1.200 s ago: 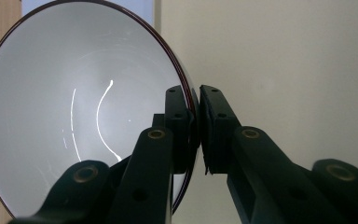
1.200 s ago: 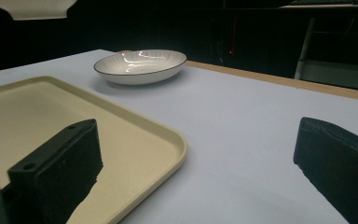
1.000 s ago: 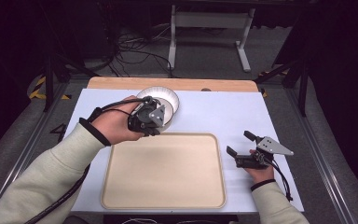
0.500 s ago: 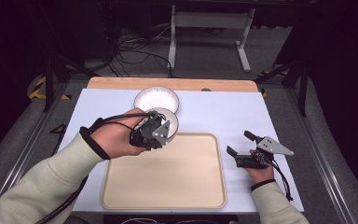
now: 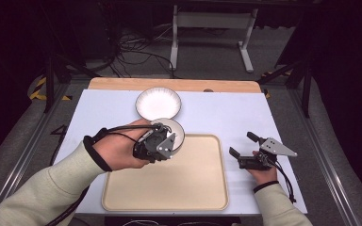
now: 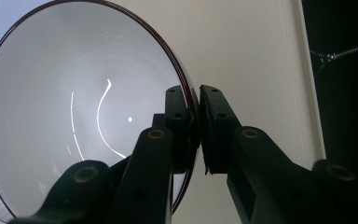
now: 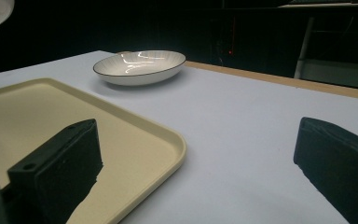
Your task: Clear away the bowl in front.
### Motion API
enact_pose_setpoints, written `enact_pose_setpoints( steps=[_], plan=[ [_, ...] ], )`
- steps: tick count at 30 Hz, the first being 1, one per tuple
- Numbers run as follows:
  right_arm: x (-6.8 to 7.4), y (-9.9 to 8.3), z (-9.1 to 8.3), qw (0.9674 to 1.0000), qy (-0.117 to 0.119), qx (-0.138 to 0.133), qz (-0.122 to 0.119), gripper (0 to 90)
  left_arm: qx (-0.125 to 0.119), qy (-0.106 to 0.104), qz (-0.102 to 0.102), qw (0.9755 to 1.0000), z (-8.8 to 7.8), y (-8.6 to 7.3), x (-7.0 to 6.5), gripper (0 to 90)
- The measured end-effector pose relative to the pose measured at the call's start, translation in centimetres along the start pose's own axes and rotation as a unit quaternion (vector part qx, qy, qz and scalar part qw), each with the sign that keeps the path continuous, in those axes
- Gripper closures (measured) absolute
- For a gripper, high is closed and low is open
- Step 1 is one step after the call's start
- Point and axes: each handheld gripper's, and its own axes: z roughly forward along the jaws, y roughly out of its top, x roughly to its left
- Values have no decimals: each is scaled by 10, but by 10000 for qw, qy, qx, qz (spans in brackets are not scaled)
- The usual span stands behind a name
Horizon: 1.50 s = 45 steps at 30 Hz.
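Held bowl (image 5: 172, 133): a white glazed bowl with a thin dark rim line, carried tilted above the far-left corner of the tray, at about 11 o'clock from the tray's middle.
Left gripper (image 6: 196, 121): its jaws are drawn nearly together, pinching the bowl's rim, one jaw inside the wall and one outside; in the high view it sits under the person's left hand (image 5: 120, 150).
Right gripper (image 5: 242, 149): resting low at about 3 o'clock of the tray, jaws spread wide with nothing between them.
Handling: the bowl looks like stiff, smooth ceramic, so probably fairly heavy for a rim pinch, slippery on the glaze and liable to chip if set down hard.
Where to hold: the rim is the only thin edge the jaws can span; a deep bite across the wall, as here, seems the safest hold, with the bowl kept from swinging.
Second dish (image 5: 158, 102): a shallow white ribbed bowl lying flat on the table at 12 o'clock, apart from the tray.
Tray (image 5: 169, 197): cream plastic, bare inside.
Table (image 5: 103, 108): pale blue top.
Count: two white bowls, one tray, two grippers.
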Motion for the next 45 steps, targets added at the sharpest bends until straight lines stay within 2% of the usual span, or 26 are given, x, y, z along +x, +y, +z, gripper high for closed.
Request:
enact_pose_setpoints(
  steps=[1,9,13,15,18,21,22,23,28,31,35,36,41,45],
  plan=[
    [0,0,0,10000,1,-7,5,10,-17,-26,-66,10000,1,0,-1,830],
    [0,0,0,10000,4,-3,11,10,34,-220,-69,9997,13,1,-5,830],
    [0,0,0,10000,4,-7,1,10,26,-285,-127,9995,20,1,-9,830],
    [0,0,0,10000,4,-2,0,10,23,-381,-169,9991,26,1,-11,831],
    [0,0,0,10000,8,-8,1,10,57,-504,-161,9986,35,1,-14,829],
    [0,0,0,10000,6,-8,4,10,79,-538,-145,9984,40,1,-16,829],
    [0,0,0,10000,6,-3,3,10,102,-575,-76,9983,42,2,-15,829],
    [0,0,0,10000,7,-5,-2,10,83,-599,-122,9981,45,2,-16,829],
    [0,0,0,10000,8,0,8,10,95,-627,-89,9979,55,2,-17,829],
    [0,0,0,10000,8,-7,11,10,89,-688,-162,9975,59,1,-18,828],
    [0,0,0,10000,10,-3,9,10,202,-713,-85,9972,66,0,-19,828],
    [0,0,0,10000,11,-2,9,9,241,-711,-48,9972,67,0,-18,828],
    [0,0,0,10000,10,-1,9,10,238,-692,-124,9972,70,-2,-19,828],
    [0,0,0,10000,8,0,12,9,313,-712,-46,9970,72,-3,-19,828]
  ],
)
